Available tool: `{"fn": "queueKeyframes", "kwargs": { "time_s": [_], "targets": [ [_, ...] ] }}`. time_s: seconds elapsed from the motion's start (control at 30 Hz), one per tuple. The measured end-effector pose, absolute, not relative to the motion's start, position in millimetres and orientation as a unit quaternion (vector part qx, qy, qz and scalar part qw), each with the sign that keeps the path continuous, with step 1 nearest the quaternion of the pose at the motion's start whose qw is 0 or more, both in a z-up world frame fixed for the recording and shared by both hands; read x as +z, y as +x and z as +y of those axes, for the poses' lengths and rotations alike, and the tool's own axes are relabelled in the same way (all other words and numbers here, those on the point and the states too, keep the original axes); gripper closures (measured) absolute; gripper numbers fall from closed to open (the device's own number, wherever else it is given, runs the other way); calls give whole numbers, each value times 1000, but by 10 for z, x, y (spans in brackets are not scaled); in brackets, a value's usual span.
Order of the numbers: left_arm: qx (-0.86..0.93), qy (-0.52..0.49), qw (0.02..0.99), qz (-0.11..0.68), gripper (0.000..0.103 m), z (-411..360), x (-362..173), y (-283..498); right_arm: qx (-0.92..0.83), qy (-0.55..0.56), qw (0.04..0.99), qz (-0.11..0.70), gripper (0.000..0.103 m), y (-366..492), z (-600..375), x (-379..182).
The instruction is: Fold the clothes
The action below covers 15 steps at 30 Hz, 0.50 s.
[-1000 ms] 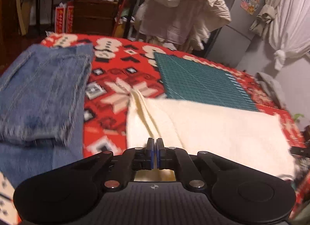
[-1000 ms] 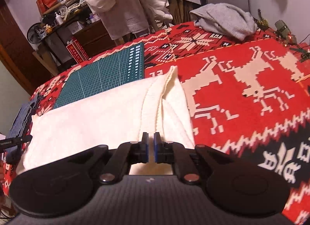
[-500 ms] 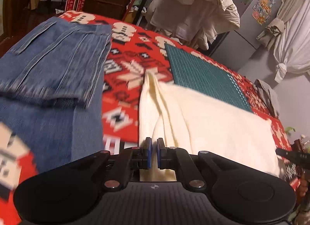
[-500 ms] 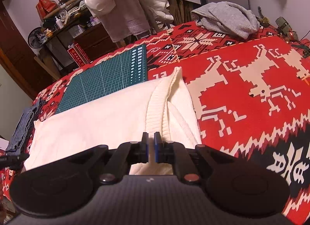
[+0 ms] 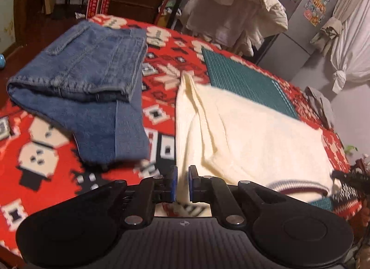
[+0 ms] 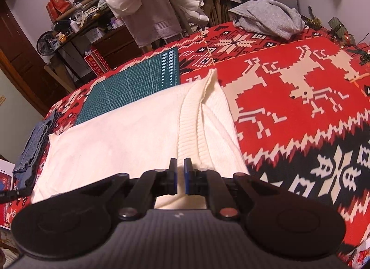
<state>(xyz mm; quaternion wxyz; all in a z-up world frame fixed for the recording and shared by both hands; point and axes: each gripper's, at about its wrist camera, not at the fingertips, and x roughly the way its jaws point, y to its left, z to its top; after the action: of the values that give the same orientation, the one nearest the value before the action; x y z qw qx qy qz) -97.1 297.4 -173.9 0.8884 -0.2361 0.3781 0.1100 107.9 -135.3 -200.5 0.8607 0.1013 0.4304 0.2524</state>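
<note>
— So, what takes up most of the room?

— Mostly the red patterned blanket (image 6: 289,65), spread over the whole surface, with white deer and snowflake figures woven in. On top of it lies the cream sweater (image 6: 120,134), stretched wide between the two tongs, its far edge resting on the green cutting mat (image 6: 136,88).

— And beside the sweater?

— In the left view, folded blue jeans (image 5: 87,84) lie on the blanket just to the left of the sweater (image 5: 254,134), apart from it. At the far right corner in the right view sits a crumpled grey garment (image 6: 268,19), well away. Beyond the bed, pale clothes hang piled over a chair (image 5: 233,7).

— What are the tongs doing?

— The left gripper (image 5: 183,184) has its blue-padded jaws nearly together with the ribbed edge of the sweater pinched between them; the fabric rises in a fold from the far corner to the jaws. The right gripper (image 6: 180,176) likewise has its jaws close together, clamped on the ribbed hem at the other side, and pleats run from it toward the far corner.

— Anything smaller?

— A dark striped band (image 5: 298,185) shows at the sweater's near edge in the left view.
</note>
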Motion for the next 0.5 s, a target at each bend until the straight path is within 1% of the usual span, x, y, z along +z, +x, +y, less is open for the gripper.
{"fn": "queueKeyframes", "kwargs": {
  "time_s": [0.03, 0.1, 0.17, 0.43, 0.5],
  "targets": [
    [111, -234, 890, 374, 94, 2997, -1730, -921, 253, 101, 861, 430, 96, 1071, -1345, -2005],
    [116, -227, 893, 370, 81, 3028, -1728, -796, 254, 102, 861, 430, 96, 1059, -1329, -2003],
    [122, -219, 894, 372, 78, 3051, -1751, -656, 255, 104, 860, 429, 96, 1052, -1314, -2001],
    [137, -164, 896, 389, 80, 3037, -1836, -274, 258, 103, 861, 426, 96, 1065, -1264, -1980],
    [135, -146, 895, 399, 83, 2990, -1839, -216, 258, 101, 861, 426, 96, 1072, -1259, -1978]
  ]
}}
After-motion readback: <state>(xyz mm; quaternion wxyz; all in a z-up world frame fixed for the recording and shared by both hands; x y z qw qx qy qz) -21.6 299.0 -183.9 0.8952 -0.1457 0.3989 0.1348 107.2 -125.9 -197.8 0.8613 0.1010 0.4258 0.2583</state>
